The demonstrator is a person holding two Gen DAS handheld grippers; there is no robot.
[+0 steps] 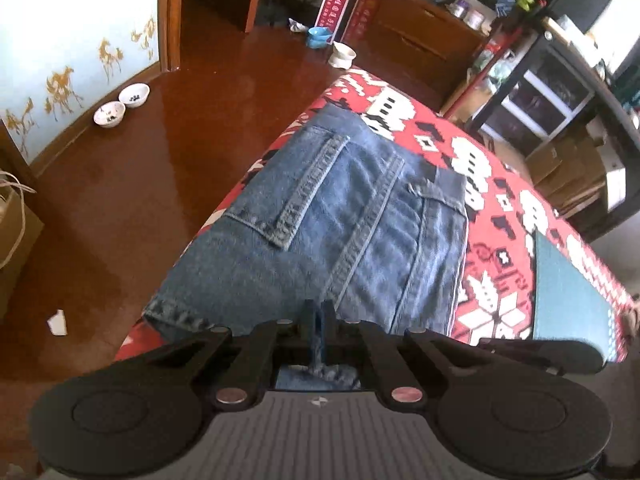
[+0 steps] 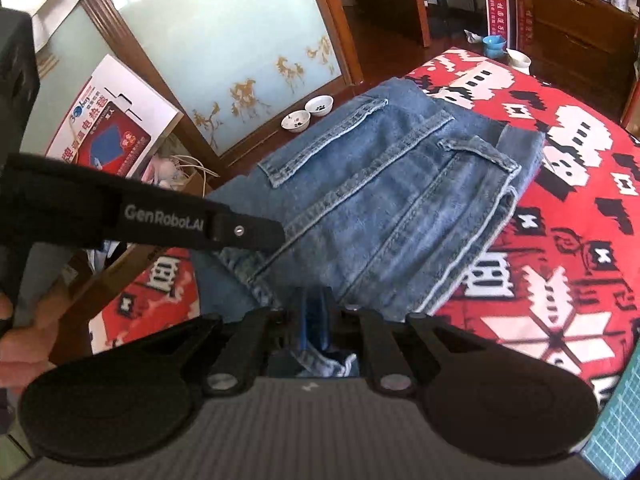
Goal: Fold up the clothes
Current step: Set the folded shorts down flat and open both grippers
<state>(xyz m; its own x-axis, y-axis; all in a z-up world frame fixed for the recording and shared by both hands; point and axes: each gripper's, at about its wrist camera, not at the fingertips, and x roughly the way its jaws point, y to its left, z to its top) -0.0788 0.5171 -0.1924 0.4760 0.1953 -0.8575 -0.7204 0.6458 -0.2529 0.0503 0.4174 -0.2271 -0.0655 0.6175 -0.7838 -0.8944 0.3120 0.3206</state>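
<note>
Denim garment (image 1: 340,216) on red patterned cloth (image 1: 500,248); brown floor (image 1: 160,184).

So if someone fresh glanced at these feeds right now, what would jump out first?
Probably the blue denim garment, partly folded across the loud red, white and black patterned cover. Next, both tools clamped on its near edge: the left tool and the right tool each pinch denim between shut fingers. Beyond that, two white pet bowls sit on the glossy brown floor by the wall.

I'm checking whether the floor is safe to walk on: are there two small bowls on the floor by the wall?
Yes, the left wrist view shows two small white bowls side by side on the brown floor against the wall.
</note>
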